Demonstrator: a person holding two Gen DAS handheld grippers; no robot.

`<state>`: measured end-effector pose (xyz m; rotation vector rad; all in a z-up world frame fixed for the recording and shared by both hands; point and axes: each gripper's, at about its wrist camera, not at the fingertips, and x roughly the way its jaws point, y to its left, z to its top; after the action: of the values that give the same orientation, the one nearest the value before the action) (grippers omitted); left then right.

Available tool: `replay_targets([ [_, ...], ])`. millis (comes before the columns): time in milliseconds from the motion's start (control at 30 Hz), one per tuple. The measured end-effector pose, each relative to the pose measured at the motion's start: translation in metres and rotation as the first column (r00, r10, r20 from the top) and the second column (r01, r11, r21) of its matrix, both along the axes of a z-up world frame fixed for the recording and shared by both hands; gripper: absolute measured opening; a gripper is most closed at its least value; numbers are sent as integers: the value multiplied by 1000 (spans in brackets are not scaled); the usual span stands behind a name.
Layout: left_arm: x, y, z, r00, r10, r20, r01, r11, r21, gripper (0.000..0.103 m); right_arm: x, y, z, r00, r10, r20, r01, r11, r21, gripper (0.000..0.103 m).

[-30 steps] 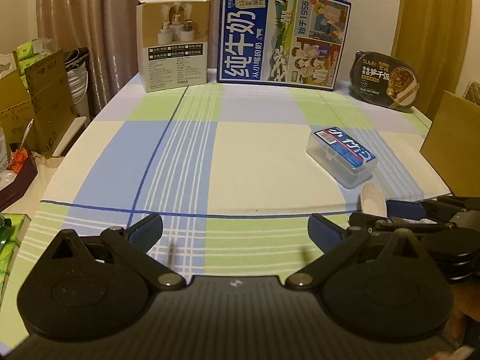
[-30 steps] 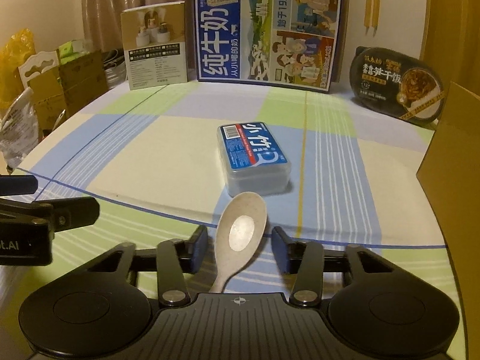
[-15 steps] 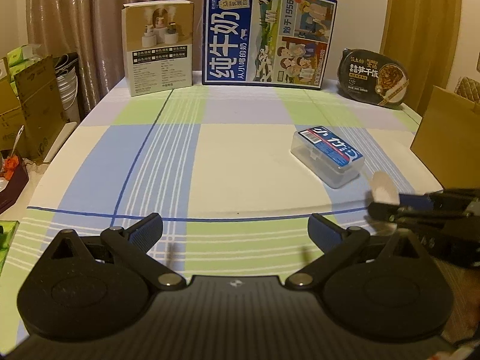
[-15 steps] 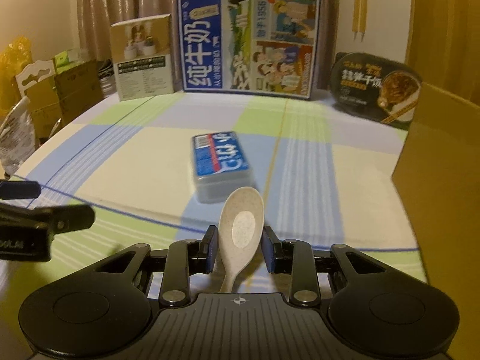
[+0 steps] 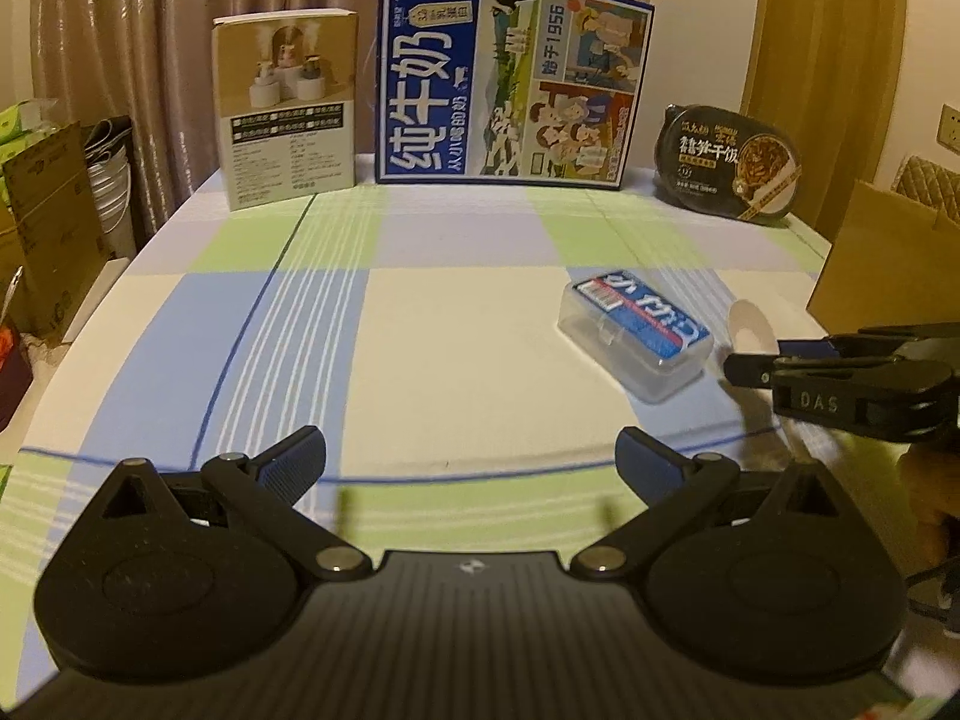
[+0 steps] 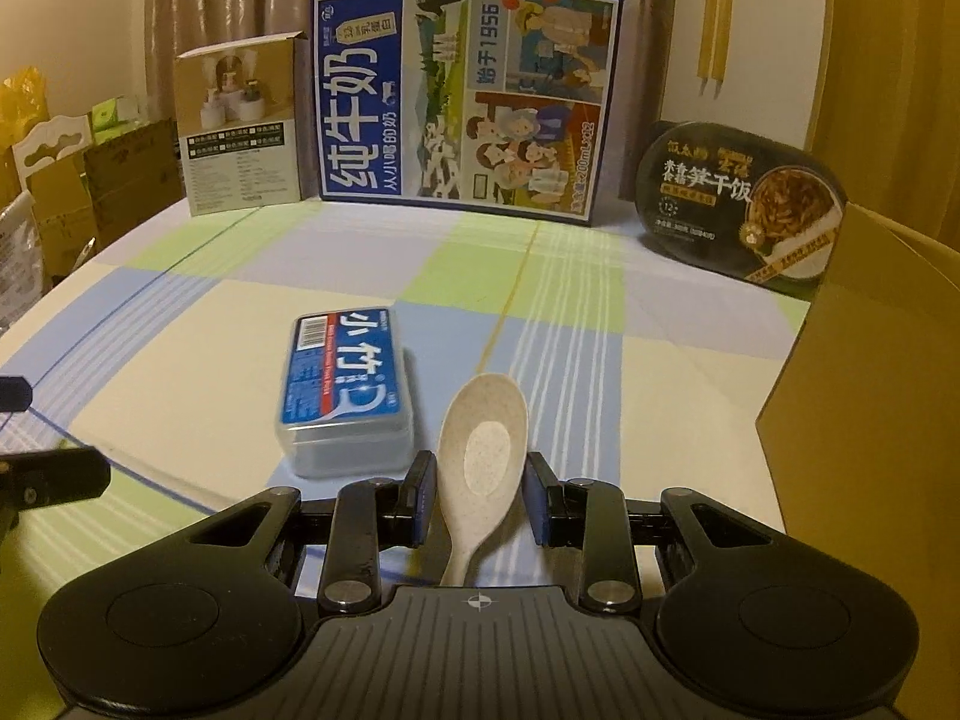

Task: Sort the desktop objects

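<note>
The left tool (image 5: pixel 471 459) hangs over the near edge of the bench (image 5: pixel 420 330) with its jaws spread wide and nothing between them. To its right and further in, a clear plastic case (image 5: pixel 636 333) with a blue and red label lies flat on the checked cloth, slightly askew. Just beside the case's right end sits the right tool (image 6: pixel 477 495), closed on a spoon (image 6: pixel 483 450); its jaws have just been closing, and the pads now pinch the spoon at the neck where the bowl narrows into the handle. The spoon is pale cream with fine speckles, its oval bowl facing up and pointing away from the tool, the handle running back under the tool's body. In the right wrist view the bowl hovers just right of the case's near corner. A brown cardboard box (image 6: pixel 870 372) stands at the far right, near the spoon
</note>
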<state>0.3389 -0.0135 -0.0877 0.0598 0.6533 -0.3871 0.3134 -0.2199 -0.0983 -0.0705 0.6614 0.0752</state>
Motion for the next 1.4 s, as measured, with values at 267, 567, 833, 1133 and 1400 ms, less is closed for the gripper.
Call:
replay_targets([
  [267, 20, -20, -6, 999, -53, 13, 53, 998, 17, 101, 16, -4, -6, 999, 42, -6, -42, 999, 8, 28],
  [567, 28, -16, -8, 999, -48, 7, 48, 999, 0, 101, 3, 2, -9, 997, 78, 2, -78, 995, 59, 28],
  [833, 31, -56, -3, 991, -125, 35, 126, 992, -12, 101, -18, -16, -7, 1000, -10, -12, 10, 999, 46, 28],
  [1133, 54, -97, -23, 994, -109, -33, 108, 994, -15, 85, -33, -27, -7, 999, -36, -14, 37, 998, 41, 28],
  [1400, 18, -74, -15, 995, -85, -48, 87, 995, 42, 52, -64, -23, -4, 999, -17, -49, 21, 996, 91, 28],
])
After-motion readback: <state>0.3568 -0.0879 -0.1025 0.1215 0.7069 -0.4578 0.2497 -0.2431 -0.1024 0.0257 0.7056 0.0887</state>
